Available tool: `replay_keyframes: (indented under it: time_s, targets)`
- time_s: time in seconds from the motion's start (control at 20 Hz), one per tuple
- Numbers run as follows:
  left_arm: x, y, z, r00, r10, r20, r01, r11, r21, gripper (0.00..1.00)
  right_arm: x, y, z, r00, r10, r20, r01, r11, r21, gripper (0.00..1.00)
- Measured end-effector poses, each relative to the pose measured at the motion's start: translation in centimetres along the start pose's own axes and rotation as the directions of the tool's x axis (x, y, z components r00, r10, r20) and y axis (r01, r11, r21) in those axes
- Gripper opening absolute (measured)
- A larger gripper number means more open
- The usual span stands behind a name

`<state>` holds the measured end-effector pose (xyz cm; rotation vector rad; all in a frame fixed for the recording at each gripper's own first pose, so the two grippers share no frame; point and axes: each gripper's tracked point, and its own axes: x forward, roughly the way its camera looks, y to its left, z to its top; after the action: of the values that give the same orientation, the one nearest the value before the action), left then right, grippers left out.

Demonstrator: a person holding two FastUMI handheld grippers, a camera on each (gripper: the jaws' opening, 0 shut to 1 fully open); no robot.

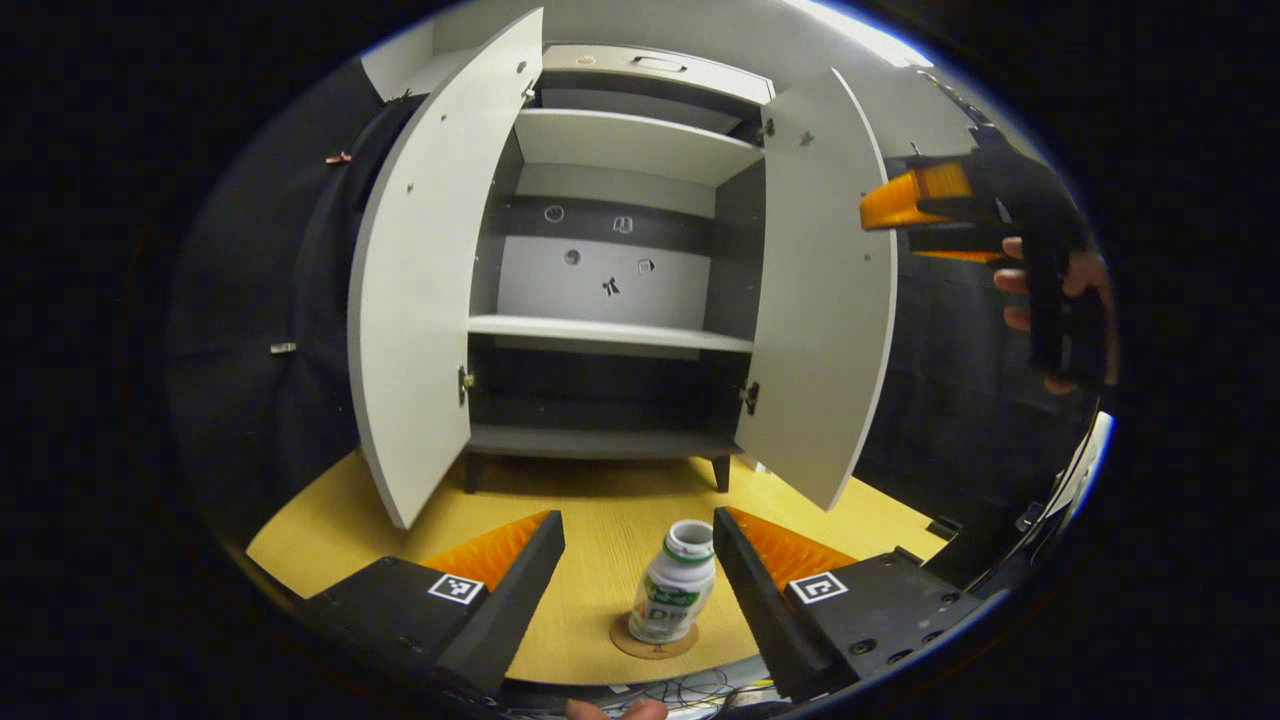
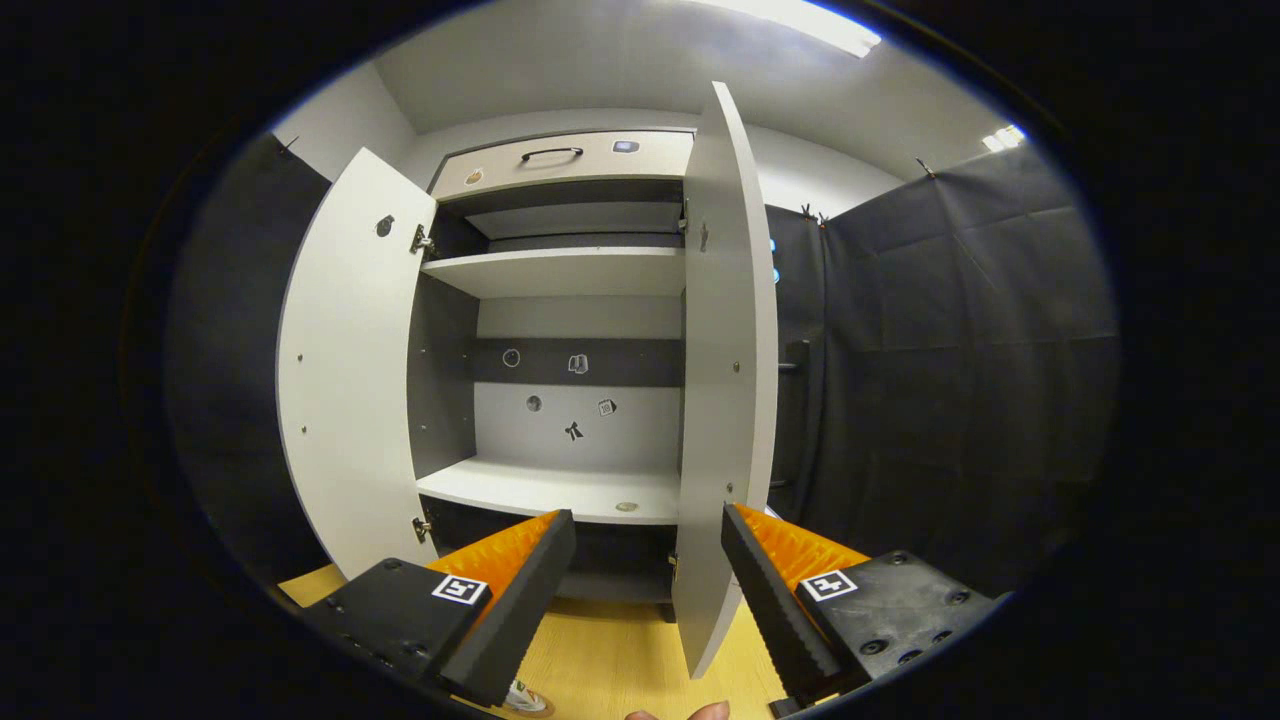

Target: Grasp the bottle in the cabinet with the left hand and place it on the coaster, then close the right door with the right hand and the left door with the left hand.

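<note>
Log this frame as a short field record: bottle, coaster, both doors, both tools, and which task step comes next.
bottle: small white plastic bottle, upright on the coaster, between the left tool's open fingers, untouched
coaster: round brown coaster on the yellow wooden table
left door: grey cabinet door, open
right door: grey cabinet door, open
left tool: open
right tool: open, facing the right door's edge
next step: probably closing the right door

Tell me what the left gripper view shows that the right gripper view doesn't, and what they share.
Left gripper view: the bottle stands upright on the coaster between the left gripper and its open jaws, untouched; the right gripper is raised in a hand beside the right door.

Right gripper view: the drawer handle above the shelves, seen front-on, and the right door's edge between the open jaws.

Both: the cabinet with both doors open, including the left door, on a wooden tabletop.
</note>
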<state>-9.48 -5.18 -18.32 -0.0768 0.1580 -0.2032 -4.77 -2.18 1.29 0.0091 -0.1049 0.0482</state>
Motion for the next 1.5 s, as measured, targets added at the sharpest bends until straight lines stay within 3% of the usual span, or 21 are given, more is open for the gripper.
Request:
replay_keyframes:
  time_s: [0.1, 0.3, 0.55, 0.95, 1.2, 1.5]
  targets:
    - [-0.3, 1.1, 4.4, 0.999, 0.034, 0.043, -0.034, 0.999, 0.004, 0.95, -0.3, -0.2, 1.6, 1.0, 0.005, 0.029, -0.005, 1.0, 0.004, 0.98]
    - [-0.5, 2.5, 10.9, 0.994, 0.077, 0.072, -0.077, 0.997, 0.003, 0.95, -1.0, -0.6, 2.5, 0.998, 0.052, -0.028, -0.049, 0.996, 0.079, 0.97]
    - [-0.4, 3.7, 15.5, 0.987, 0.131, 0.087, -0.131, 0.991, -0.012, 0.95, -0.7, -4.9, 3.2, 0.999, -0.007, -0.035, 0.008, 1.0, 0.025, 0.97]
    - [0.9, 4.4, 18.3, 0.975, 0.192, 0.109, -0.191, 0.981, -0.02, 0.95, 1.2, -13.6, 2.9, 0.992, -0.107, -0.065, 0.11, 0.993, 0.052, 0.97]
    - [2.3, 3.5, 19.2, 0.971, 0.205, 0.123, -0.203, 0.979, -0.027, 0.95, 5.0, -16.2, 2.4, 0.993, -0.08, -0.085, 0.085, 0.995, 0.052, 0.98]
    - [3.1, 3.9, 19.7, 0.962, 0.239, 0.131, -0.242, 0.97, 0.009, 0.95, 7.5, -15.1, 2.0, 0.995, -0.032, -0.089, 0.036, 0.999, 0.041, 0.95]
